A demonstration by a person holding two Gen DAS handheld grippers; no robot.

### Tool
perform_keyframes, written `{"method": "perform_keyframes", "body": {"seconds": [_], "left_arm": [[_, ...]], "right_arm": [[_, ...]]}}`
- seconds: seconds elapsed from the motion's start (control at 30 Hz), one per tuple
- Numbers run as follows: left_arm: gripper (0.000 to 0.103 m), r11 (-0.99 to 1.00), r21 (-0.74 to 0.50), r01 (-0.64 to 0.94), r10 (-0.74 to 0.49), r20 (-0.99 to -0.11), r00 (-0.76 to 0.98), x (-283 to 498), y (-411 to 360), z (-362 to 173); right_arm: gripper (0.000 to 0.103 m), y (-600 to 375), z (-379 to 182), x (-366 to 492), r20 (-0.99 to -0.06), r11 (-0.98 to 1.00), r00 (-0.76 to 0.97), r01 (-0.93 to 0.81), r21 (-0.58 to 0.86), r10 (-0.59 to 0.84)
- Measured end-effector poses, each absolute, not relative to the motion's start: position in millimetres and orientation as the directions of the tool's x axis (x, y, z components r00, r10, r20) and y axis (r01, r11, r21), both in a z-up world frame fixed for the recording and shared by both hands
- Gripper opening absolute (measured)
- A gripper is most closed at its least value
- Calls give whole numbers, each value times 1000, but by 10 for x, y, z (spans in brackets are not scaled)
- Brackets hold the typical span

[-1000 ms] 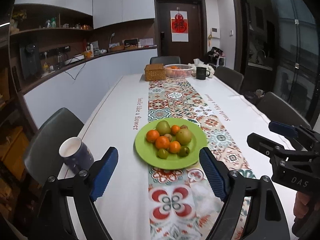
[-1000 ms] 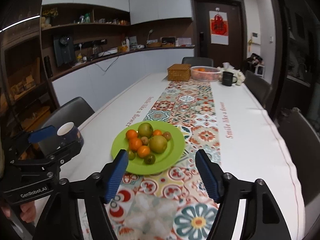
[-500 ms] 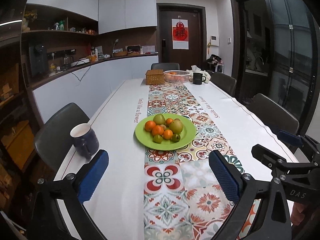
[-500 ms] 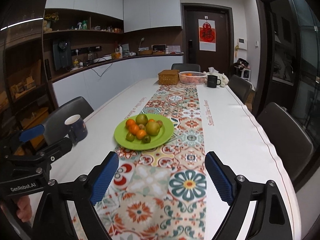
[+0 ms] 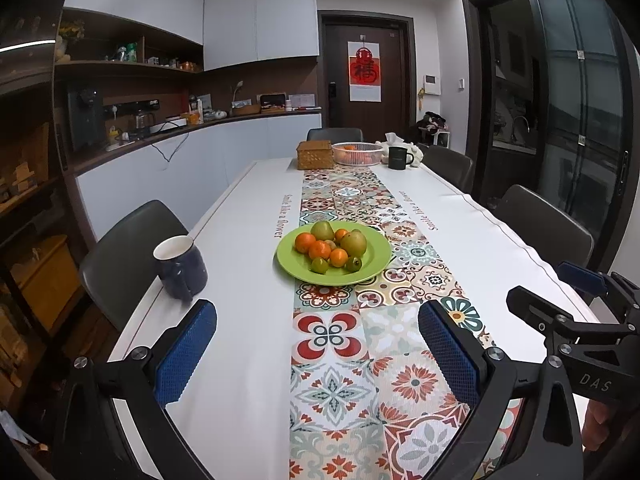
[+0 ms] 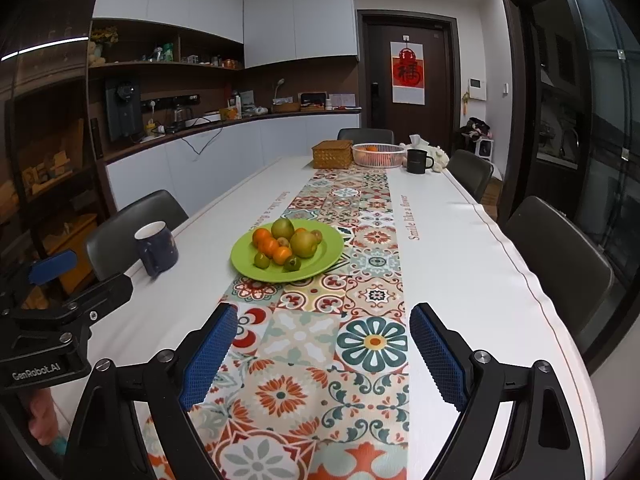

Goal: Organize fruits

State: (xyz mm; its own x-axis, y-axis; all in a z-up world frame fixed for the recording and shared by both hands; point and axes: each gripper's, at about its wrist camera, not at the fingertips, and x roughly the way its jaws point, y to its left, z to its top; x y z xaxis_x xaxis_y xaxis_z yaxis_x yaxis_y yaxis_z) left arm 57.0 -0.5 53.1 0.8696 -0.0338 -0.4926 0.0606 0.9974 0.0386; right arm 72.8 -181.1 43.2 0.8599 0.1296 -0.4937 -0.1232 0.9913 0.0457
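Lime-green and glossy, the round plate [image 5: 372, 264] sits on the patterned tile-print runner [image 5: 340, 340] midway down the long white table [image 5: 240, 280], heaped with oranges [image 5: 306, 242], two large yellow-green pears [image 5: 354, 243] and small green fruits [image 5: 320, 266]. Both tools hover at the near end, well short of the plate: the left tool [image 5: 318, 354] and the right tool [image 6: 322, 354] each hold their blue, cross-hatched rubber pads wide apart, gripping nothing. A dark blue glazed mug [image 5: 180, 266] with a white interior stands near the table's left edge. At the far end, a woven wicker box [image 5: 315, 155], a white lattice basket [image 5: 357, 153] holding orange fruit, and a black mug [image 5: 398, 157] cluster together; the basket's contents are too small to identify further. The left view catches the right tool's black frame cut off at its right edge; the right view shows the left tool's frame, lettered "GenRobot.AI", at its left edge.
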Motion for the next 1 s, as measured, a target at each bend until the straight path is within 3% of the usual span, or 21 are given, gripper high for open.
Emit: {"method": "perform_keyframes", "body": {"seconds": [1.0], "left_arm": [[103, 998, 22, 51, -33, -485, 874, 453, 14, 534]], "right_arm": [[89, -1789, 348, 653, -507, 989, 849, -135, 59, 146]]}}
